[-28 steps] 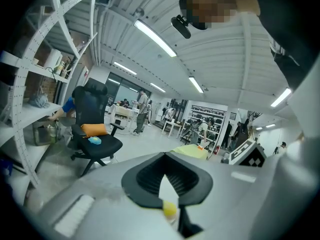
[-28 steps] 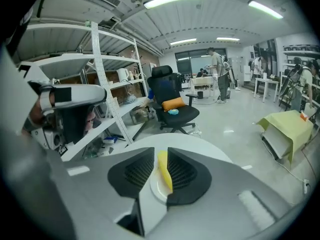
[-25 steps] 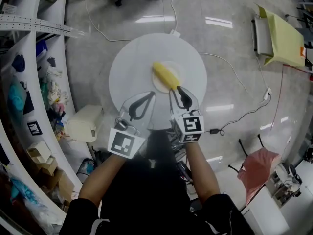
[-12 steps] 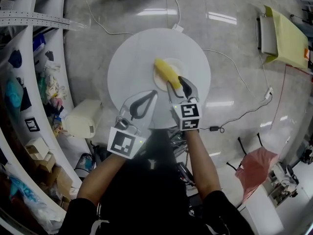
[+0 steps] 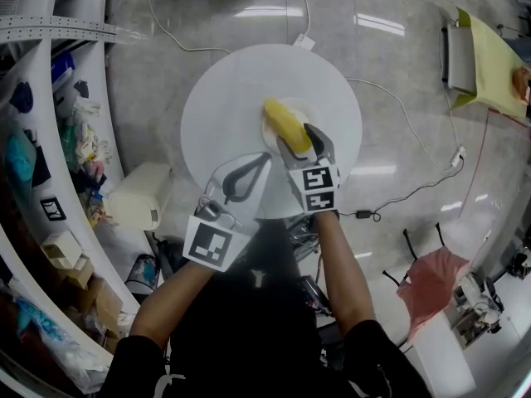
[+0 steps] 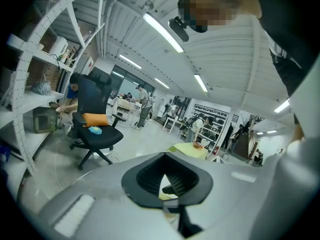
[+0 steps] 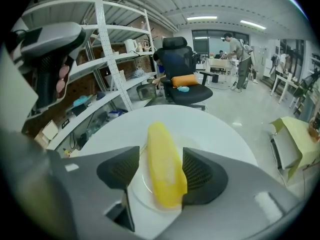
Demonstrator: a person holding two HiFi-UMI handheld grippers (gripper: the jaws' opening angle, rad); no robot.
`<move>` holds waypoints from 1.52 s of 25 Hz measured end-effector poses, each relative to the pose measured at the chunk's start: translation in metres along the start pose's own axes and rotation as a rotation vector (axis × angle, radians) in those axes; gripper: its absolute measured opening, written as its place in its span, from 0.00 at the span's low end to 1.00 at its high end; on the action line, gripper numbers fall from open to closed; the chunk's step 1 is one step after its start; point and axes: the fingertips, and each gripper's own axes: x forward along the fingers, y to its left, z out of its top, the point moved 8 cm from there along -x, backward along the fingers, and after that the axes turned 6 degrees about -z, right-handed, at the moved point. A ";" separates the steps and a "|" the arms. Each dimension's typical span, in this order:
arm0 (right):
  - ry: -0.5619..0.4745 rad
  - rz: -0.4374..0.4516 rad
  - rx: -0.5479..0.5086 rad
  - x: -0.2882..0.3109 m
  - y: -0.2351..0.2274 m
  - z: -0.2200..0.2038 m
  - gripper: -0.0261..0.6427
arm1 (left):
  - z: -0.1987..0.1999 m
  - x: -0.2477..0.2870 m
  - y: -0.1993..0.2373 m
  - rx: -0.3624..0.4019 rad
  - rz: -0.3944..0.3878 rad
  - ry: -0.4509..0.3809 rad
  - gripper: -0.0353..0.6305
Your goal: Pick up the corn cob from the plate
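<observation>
Yellow corn cob [image 7: 162, 156] lies on a small white plate [image 7: 141, 183] near the middle of the round white bench [image 5: 217, 98]. Its long axis runs away from the person, almost along the line in which the right gripper [image 7: 159, 173] points.

That gripper is tipped down over the near end of the cob. Its jaws have just been opening and now stand wide, one on each side of the cob, across its width. In the right gripper view the right-hand pad sits hard beside the cob, and whether it touches cannot be told. The left-hand pad stands apart from it, with bare plate showing between. Nothing is gripped yet.

The left gripper [image 5: 259, 161] hangs over the near edge of the bench, beside the right one and clear of the plate. Its jaws are closed on nothing.

The right hand is clearly the nearer. As I judge it, closing squarely across the cob is what remains before the lift.
</observation>
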 end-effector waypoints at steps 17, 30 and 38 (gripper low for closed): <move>0.059 0.029 -0.085 0.030 -0.002 -0.003 0.52 | -0.006 0.005 0.010 -0.023 0.018 0.002 0.06; 0.099 0.016 -0.165 0.041 0.000 -0.012 0.48 | -0.005 0.003 0.016 -0.024 0.035 -0.008 0.06; 0.081 -0.001 -0.156 0.042 0.000 -0.012 0.46 | -0.005 -0.002 0.017 -0.025 0.046 -0.023 0.06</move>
